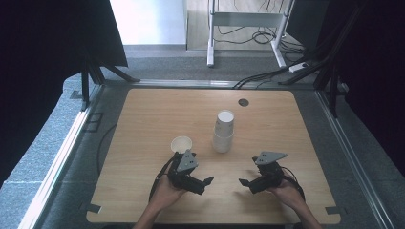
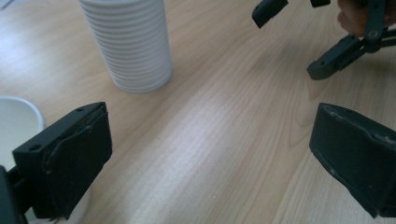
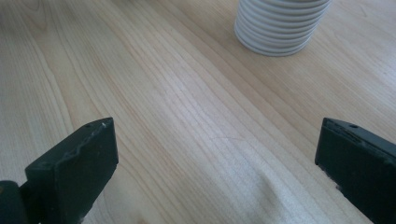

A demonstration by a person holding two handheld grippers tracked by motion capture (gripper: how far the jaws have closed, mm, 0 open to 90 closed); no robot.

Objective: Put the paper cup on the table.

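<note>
I hold both my left gripper (image 1: pixel 202 182) and right gripper (image 1: pixel 248 183) wide and empty, and a careless sideways push could topple the cup stack (image 1: pixel 223 131)

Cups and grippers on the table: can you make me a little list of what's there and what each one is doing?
table: wooden top
cup stack: white, upright, mid-table
single cup: white, upright, open mouth up, beside left gripper
left gripper: open, holding nothing
right gripper: open, holding nothing
grippers: jaws face each other
</note>
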